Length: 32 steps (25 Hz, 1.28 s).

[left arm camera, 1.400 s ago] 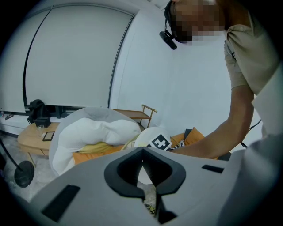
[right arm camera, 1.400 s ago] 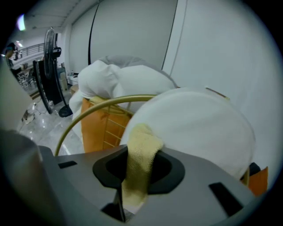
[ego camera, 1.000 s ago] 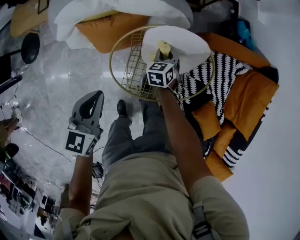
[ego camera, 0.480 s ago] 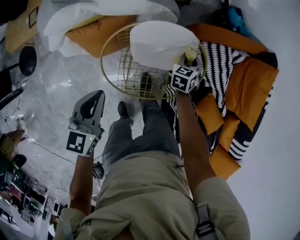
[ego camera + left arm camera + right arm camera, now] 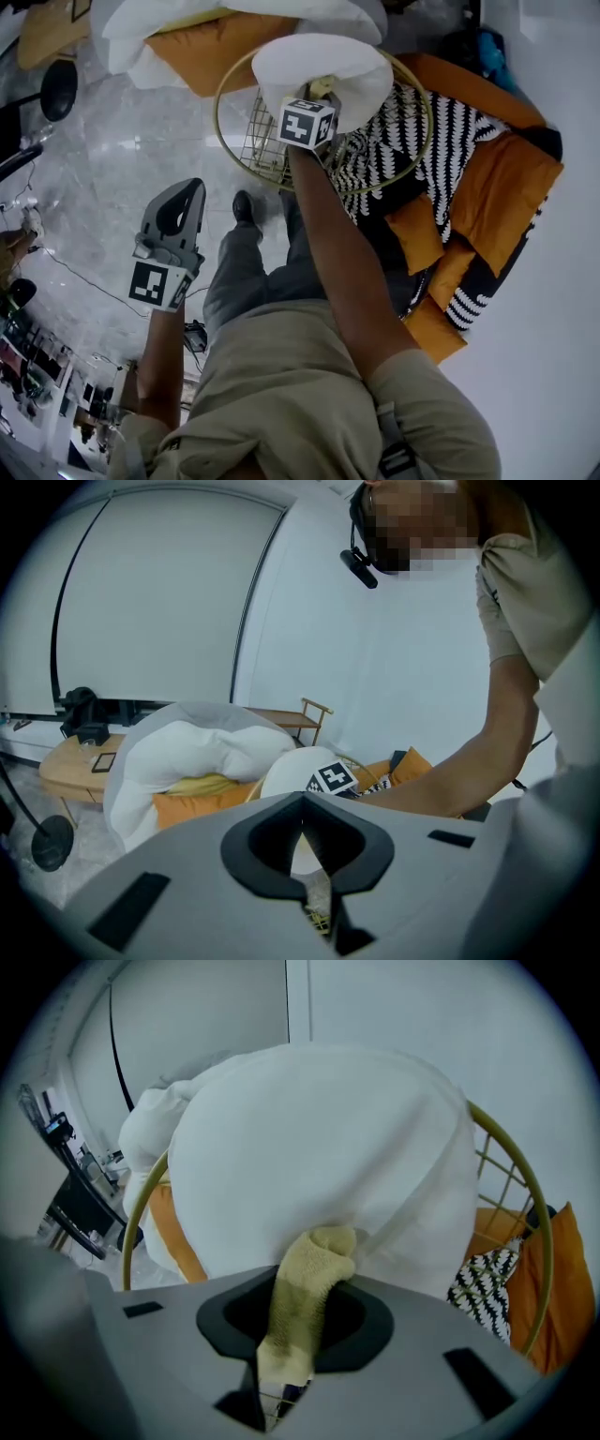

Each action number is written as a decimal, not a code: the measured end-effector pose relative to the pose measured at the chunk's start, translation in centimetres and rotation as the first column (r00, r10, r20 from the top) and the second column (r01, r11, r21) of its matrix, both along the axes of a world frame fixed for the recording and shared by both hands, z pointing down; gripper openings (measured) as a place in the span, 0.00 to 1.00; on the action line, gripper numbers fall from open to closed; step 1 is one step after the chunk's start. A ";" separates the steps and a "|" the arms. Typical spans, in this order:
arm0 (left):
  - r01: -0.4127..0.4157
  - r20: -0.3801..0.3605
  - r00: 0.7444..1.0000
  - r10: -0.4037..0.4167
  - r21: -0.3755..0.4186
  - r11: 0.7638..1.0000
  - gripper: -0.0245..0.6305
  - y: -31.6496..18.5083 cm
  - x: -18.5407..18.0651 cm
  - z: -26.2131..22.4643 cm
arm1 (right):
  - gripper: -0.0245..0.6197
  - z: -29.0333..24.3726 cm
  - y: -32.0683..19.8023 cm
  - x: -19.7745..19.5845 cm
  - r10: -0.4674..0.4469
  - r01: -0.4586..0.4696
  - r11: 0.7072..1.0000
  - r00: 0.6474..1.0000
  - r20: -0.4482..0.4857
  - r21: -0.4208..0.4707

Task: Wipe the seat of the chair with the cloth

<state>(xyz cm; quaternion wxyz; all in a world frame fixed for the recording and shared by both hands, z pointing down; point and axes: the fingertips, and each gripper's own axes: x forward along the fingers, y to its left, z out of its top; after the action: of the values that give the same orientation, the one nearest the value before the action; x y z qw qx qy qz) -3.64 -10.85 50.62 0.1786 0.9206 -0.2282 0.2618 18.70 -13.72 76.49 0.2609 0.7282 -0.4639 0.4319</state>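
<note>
The chair [image 5: 225, 112] is a round gold wire frame with a wire mesh seat [image 5: 267, 145] and a white cushion [image 5: 328, 61] in it. My right gripper [image 5: 328, 101] reaches into the frame and is shut on a yellow cloth [image 5: 325, 87], which presses against the cushion's lower edge. In the right gripper view the cloth [image 5: 319, 1255] sticks out past the right gripper [image 5: 298, 1283] and touches the cushion [image 5: 319, 1147]; the gold rim [image 5: 511, 1176] curves at the right. My left gripper [image 5: 194, 187] hangs over the floor, shut and holding nothing; the left gripper [image 5: 302, 803] points toward the chair.
Orange cushions [image 5: 506, 187] and a black-and-white zigzag throw [image 5: 441, 155] lie right of the chair. White bedding [image 5: 216, 14] over an orange cushion [image 5: 211, 52] sits behind it. Marble floor [image 5: 112, 159] spreads to the left. The person's shoe [image 5: 244, 211] stands by the chair's front.
The right gripper swept right along the cushion's edge with the cloth, then came back left and a little farther in. The left gripper has barely moved.
</note>
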 end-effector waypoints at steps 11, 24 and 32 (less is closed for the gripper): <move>0.039 -0.033 0.999 -0.040 -0.005 0.999 0.06 -1.0 0.0 0.7 | 0.19 4.8 -0.1 -8.8 -0.360 0.379 0.923 0.912 0.194 -0.069; -0.018 -0.047 0.999 0.017 -0.005 1.000 0.06 -1.3 2.7 0.8 | 0.19 -0.3 8.4 13.5 -0.002 -0.002 1.000 0.992 -0.124 -0.030; 0.006 -0.043 0.999 -0.006 -0.003 1.000 0.06 -1.6 2.0 0.9 | 0.18 3.8 5.2 3.8 -0.082 0.079 0.993 0.996 -0.024 -0.090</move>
<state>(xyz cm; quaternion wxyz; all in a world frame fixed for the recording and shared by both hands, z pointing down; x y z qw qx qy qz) -1.62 -12.44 51.51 0.1857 0.9250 -0.2267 0.2419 22.46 -8.53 80.32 0.3166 0.7025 -0.4696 0.4309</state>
